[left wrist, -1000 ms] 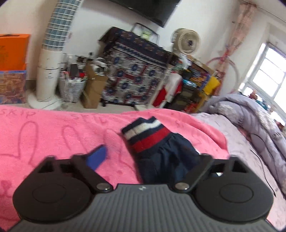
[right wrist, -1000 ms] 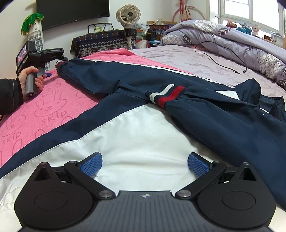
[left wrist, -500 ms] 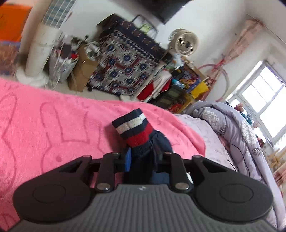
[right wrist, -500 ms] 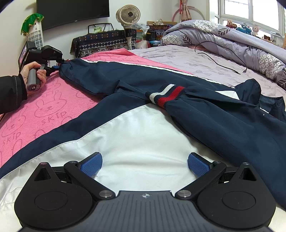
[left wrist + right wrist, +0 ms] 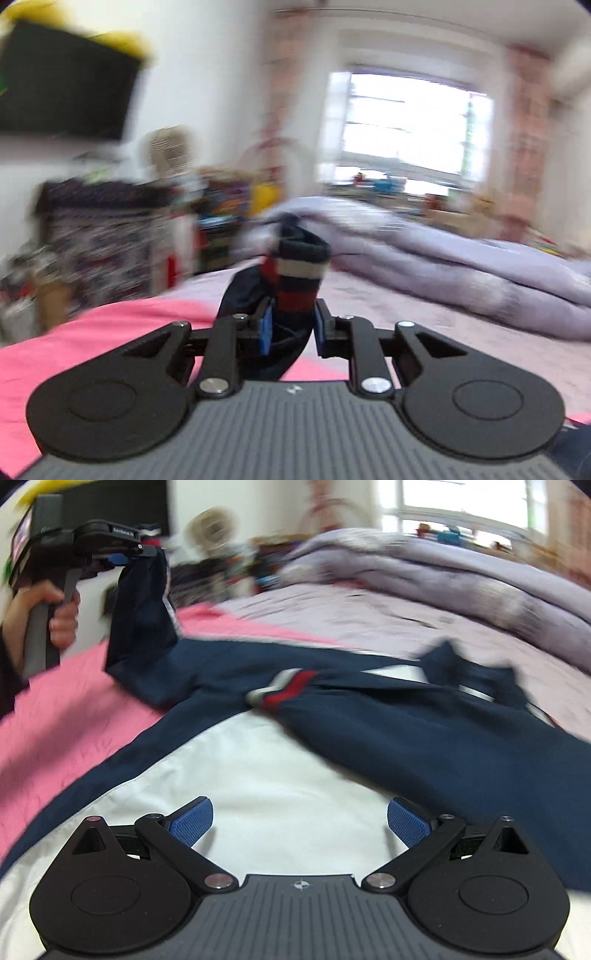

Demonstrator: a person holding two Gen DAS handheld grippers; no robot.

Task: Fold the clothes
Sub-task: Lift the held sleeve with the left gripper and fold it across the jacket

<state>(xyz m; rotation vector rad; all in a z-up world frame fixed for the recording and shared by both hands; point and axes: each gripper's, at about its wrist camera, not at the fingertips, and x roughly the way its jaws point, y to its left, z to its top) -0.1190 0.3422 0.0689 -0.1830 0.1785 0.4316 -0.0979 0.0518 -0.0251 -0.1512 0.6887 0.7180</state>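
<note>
Your left gripper (image 5: 290, 326), half a second earlier just clamping the jacket (image 5: 295, 760) sleeve's striped cuff (image 5: 297, 277) on the pink blanket (image 5: 74, 701), lifted it clear to begin folding, while your right gripper (image 5: 300, 821) hovered wide open, empty, over the white panel.

Your right gripper (image 5: 300, 821) is hovering with its jaws spread wide over the white panel of the navy jacket (image 5: 369, 716). Your left gripper (image 5: 127, 557) is pinching a sleeve (image 5: 142, 605), which is hanging above the pink blanket (image 5: 66, 709).
</note>
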